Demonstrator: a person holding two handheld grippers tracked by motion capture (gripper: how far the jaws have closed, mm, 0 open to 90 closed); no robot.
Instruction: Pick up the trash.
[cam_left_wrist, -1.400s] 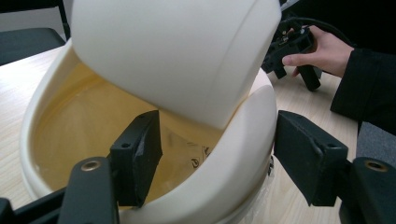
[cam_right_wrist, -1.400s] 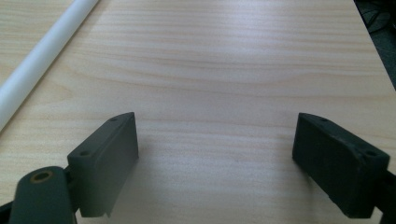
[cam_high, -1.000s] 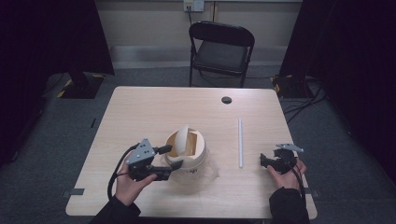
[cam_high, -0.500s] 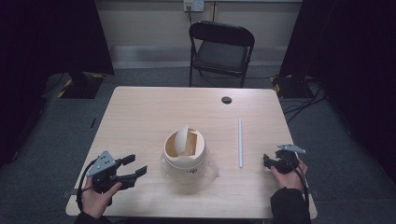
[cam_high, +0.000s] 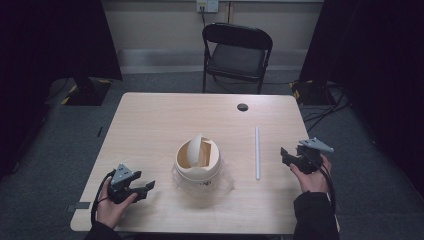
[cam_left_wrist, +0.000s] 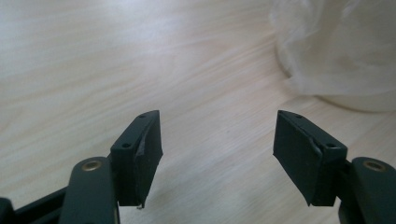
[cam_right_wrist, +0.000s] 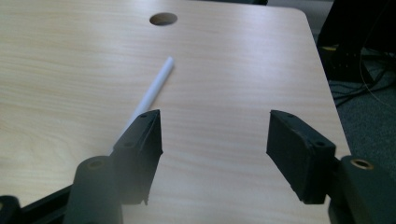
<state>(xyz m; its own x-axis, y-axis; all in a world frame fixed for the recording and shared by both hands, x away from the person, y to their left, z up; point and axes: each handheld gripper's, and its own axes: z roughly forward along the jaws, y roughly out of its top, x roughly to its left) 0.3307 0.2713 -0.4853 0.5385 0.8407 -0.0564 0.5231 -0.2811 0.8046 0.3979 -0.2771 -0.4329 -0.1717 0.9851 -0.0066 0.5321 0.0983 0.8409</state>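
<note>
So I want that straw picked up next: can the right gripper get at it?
Probably yes: the right gripper is open, and bare table separates it from the white straw.

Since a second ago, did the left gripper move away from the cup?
Yes. The left gripper was up against the cup a second ago; now it sits open near the table's front left corner, well apart from the cup.
</note>
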